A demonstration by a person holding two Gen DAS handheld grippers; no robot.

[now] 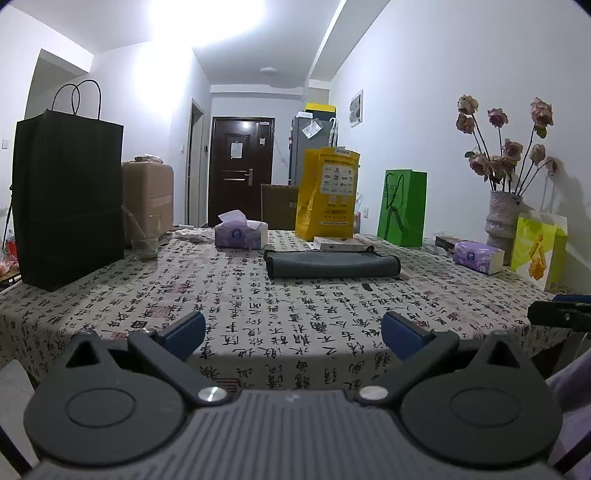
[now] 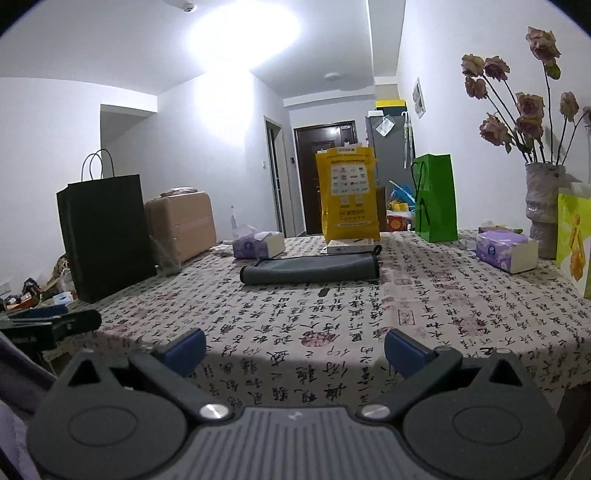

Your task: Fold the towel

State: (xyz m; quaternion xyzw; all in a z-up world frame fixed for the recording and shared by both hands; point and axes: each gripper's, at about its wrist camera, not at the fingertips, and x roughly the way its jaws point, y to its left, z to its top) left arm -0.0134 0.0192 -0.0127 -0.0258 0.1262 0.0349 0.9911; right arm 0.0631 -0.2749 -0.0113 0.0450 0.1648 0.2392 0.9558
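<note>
Grey towel (image 1: 332, 263) lying already folded, frame centre, on the worktop (image 1: 258, 314). Left tool (image 1: 293, 330) and right tool (image 2: 294, 349) both spread wide, empty, well short of it. Seemingly between folds; next, reaching in for an edge.

Vase (image 2: 545, 206) base behind tissue pack (image 2: 506, 250)

We see white walls (image 1: 461, 55), ceiling light glare (image 1: 207, 18), a dark brown door (image 1: 240, 168) down the hallway, a grey fridge (image 1: 314, 144) beside it, a small frame (image 1: 356, 108) on the right wall.
</note>
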